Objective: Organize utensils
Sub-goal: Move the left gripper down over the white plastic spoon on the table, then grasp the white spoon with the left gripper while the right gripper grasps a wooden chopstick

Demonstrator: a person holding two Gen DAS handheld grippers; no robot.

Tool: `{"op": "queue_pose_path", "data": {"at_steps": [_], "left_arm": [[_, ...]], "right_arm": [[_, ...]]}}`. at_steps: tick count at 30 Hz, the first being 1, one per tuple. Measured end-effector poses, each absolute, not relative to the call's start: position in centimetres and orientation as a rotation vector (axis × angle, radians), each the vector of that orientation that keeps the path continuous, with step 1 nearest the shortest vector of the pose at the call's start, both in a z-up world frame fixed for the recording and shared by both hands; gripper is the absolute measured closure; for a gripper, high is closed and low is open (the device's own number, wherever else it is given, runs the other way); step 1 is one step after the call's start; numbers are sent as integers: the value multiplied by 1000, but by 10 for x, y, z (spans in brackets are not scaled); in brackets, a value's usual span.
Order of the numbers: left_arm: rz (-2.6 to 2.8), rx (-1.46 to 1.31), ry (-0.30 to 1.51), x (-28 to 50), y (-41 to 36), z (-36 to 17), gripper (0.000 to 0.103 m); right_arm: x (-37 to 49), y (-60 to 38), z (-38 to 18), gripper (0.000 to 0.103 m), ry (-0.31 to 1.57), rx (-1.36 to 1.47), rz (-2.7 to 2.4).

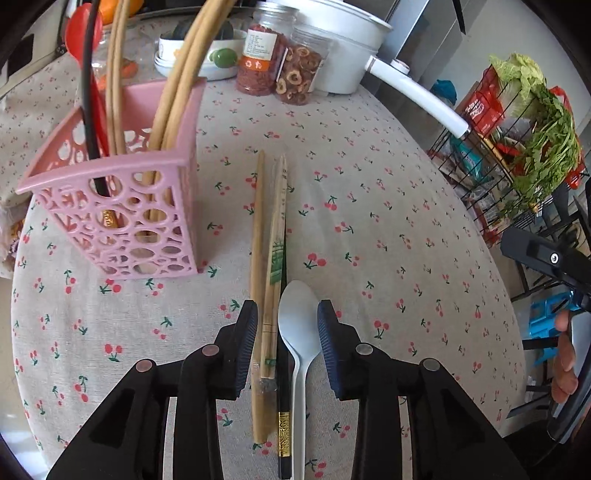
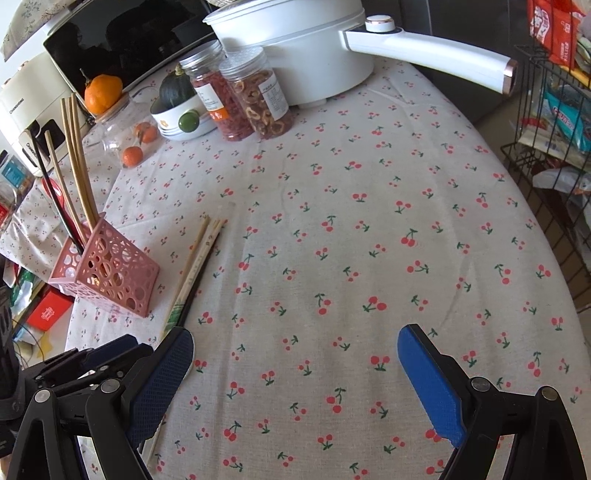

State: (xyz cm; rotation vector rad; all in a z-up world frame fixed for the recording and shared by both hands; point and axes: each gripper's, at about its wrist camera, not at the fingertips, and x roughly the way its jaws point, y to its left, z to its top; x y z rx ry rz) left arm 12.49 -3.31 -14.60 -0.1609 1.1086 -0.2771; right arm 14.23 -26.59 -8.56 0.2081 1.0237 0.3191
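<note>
So the loose utensils are lined up side by side on the cherry-print tablecloth (image 1: 369, 221): a plain bamboo chopstick (image 1: 257, 258), a pair of chopsticks in a clear printed sleeve (image 1: 275, 258), a black chopstick with a gold band (image 1: 283, 424) and a pale grey-white plastic spoon (image 1: 298, 332), bowl pointing away from the camera. They're just to the right of the pink perforated utensil holder (image 1: 122, 221), which stands upright and already has several bamboo chopsticks (image 1: 173, 99), a black chopstick and a red spoon (image 1: 83, 29) sticking out of it.

The left gripper (image 1: 287, 339) sits low over that row with its jaws partly spread, one pad on either side of the bundle. The left pad looks right up against the plain chopstick and the right pad is just beside the spoon bowl, but I can't tell if either actually touches, and nothing is pinched.

The right gripper (image 2: 295, 365) is spread wide above bare cloth, well off to the right of the utensils, holding nothing.
</note>
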Motion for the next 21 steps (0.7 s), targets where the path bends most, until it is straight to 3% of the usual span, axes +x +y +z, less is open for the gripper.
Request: {"op": "queue_pose_path", "data": {"at_steps": [3, 10, 13, 16, 18, 21], "left_arm": [[-302, -119, 1096, 125, -43, -147, 78], [-560, -154, 1273, 96, -75, -152, 79], [-580, -134, 1248, 85, -83, -141, 79], [-541, -183, 1211, 92, -75, -133, 74], [-520, -204, 1220, 96, -72, -134, 61], [-556, -149, 1251, 93, -86, -136, 54]], "right_arm": [[145, -273, -88, 9, 1032, 220, 311], [149, -275, -91, 9, 1047, 205, 326], [149, -274, -91, 9, 1053, 204, 333], [148, -274, -89, 9, 1050, 209, 339], [146, -275, -88, 9, 1049, 210, 341], [144, -277, -88, 9, 1054, 208, 342]]}}
